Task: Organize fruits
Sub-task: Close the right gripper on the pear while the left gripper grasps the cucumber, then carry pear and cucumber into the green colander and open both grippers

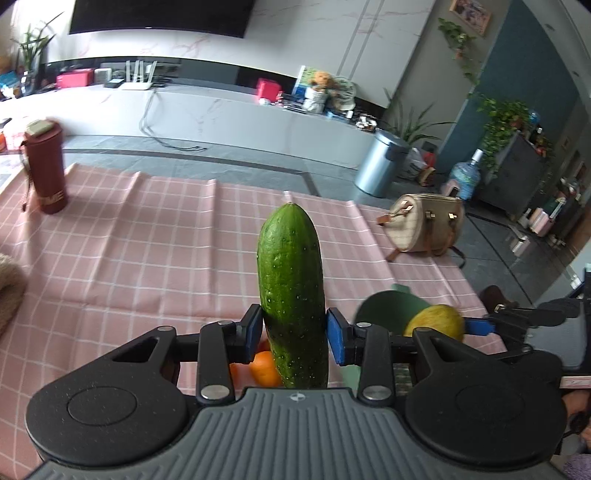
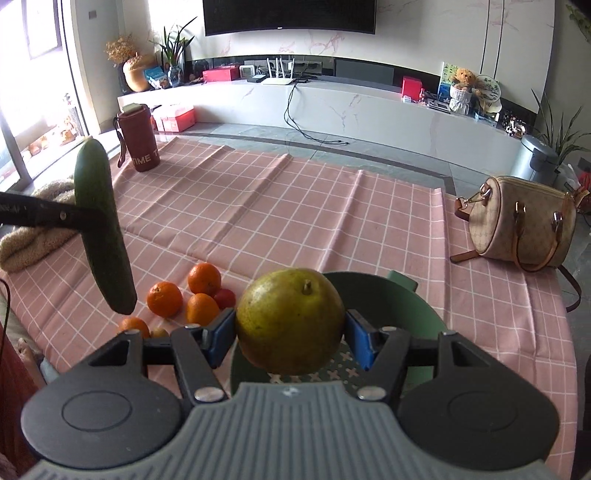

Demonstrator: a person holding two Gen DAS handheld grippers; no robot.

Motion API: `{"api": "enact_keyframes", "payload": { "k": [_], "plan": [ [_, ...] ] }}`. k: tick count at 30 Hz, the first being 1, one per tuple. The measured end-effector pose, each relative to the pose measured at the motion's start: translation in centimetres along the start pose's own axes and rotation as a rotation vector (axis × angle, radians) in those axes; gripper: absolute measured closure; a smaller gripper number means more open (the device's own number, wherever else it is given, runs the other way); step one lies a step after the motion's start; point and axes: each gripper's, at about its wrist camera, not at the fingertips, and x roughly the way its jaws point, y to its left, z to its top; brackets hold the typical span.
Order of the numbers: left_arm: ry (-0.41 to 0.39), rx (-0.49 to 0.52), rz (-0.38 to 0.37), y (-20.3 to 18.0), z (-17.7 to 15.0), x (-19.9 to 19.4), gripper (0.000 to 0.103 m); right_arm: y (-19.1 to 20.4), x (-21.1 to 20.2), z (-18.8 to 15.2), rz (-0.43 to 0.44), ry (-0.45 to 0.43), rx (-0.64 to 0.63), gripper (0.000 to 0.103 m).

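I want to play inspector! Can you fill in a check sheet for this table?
Surface: pink checked cloth, creased.
Job's things: cucumber and pear lifted; oranges and small red fruit on cloth; green bowl.
Clutter: red mug, handbag, fuzzy item.
Grippers: left tool shut on cucumber; right tool shut on pear.
Cables: black cord on floor.
Surroundings: TV, bin.

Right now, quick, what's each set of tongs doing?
Left tongs: closed on the cucumber, lifted off the table.
Right tongs: closed on the pear, above the green bowl.
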Motion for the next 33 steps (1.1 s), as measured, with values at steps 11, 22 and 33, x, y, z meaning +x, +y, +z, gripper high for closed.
{"api": "enact_keyframes", "payload": {
  "k": [11, 22, 33],
  "plan": [
    [0.159, 0.07, -0.133, -8.1, -1.4, 9.5, 0.061, -4.0, 1.3, -2.0, -0.026, 0.159, -0.157, 0.043],
    [0.308, 0.086, -0.125, -8.2, -3.5, 15.3, 0.061, -5.2, 6.3, -3.7, 0.032, 0.258, -0.279, 0.043],
    [0.351, 0.103, -0.088, -8.3, -2.8, 18.2, 0.06, -6.2, 9.1, -3.6, 0.05, 0.284, -0.324, 0.042]
  ]
}}
